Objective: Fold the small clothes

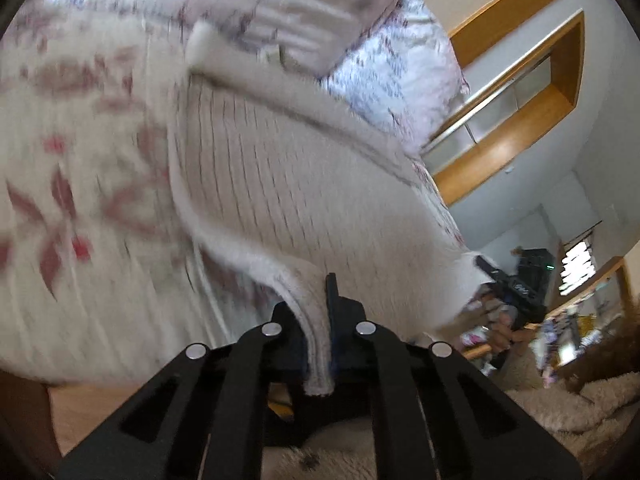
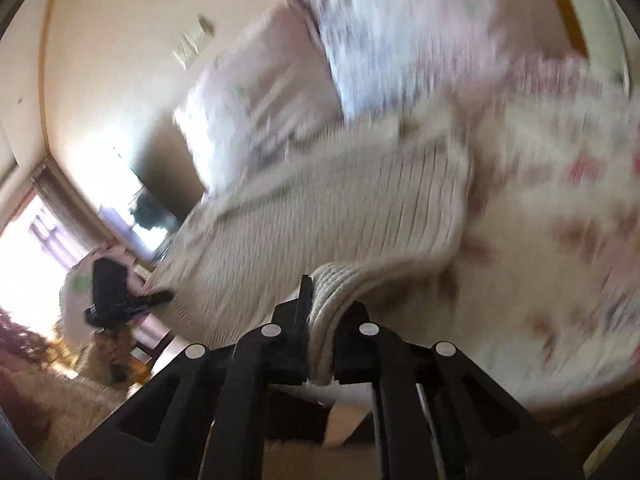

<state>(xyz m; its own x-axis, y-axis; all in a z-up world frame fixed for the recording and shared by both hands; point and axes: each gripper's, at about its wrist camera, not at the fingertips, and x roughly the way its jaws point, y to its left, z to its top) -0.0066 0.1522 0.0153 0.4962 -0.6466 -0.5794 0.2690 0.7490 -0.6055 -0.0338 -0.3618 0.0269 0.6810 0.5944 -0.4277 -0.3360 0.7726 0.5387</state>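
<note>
A cream ribbed knit garment (image 1: 288,184) is stretched between my two grippers over a floral bedspread. My left gripper (image 1: 318,320) is shut on one hem edge of it. My right gripper (image 2: 322,312) is shut on the other ribbed edge of the garment (image 2: 340,208). In the left wrist view the right gripper (image 1: 512,284) shows at the garment's far corner. In the right wrist view the left gripper (image 2: 116,292) shows at the opposite corner. Both views are blurred by motion.
The floral bedspread (image 1: 68,152) covers the bed under the garment. Patterned pillows (image 1: 400,60) lie at the head of the bed, and also show in the right wrist view (image 2: 380,28). A wooden-framed window (image 1: 520,92) is on the wall. Shaggy beige carpet (image 1: 580,408) lies below.
</note>
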